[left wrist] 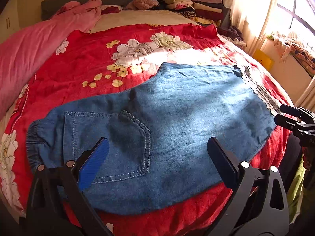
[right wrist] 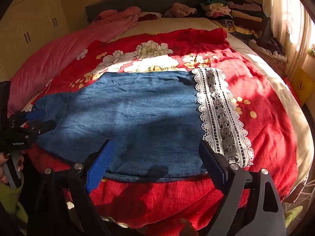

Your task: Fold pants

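denim pants [left wrist: 157, 129] lie flat on red floral cover [left wrist: 82, 59], folded leg-on-leg, ready for next fold | my L gripper [left wrist: 157, 157] over back pocket [left wrist: 110, 137], jaws wide, empty | R gripper [right wrist: 155, 161] by lace hem [right wrist: 222, 114], wide, empty

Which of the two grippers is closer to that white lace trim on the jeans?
Right. The right gripper hovers beside the lace trim, one of its fingers near it; the left gripper sits over the pocket end.

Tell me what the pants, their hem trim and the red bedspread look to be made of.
Pants: soft blue denim, matte, with contrast stitching around the pocket.
Hem trim: white openwork lace, scalloped edges.
Red bedspread: probably woven cotton, matte, crinkled, flower-printed.
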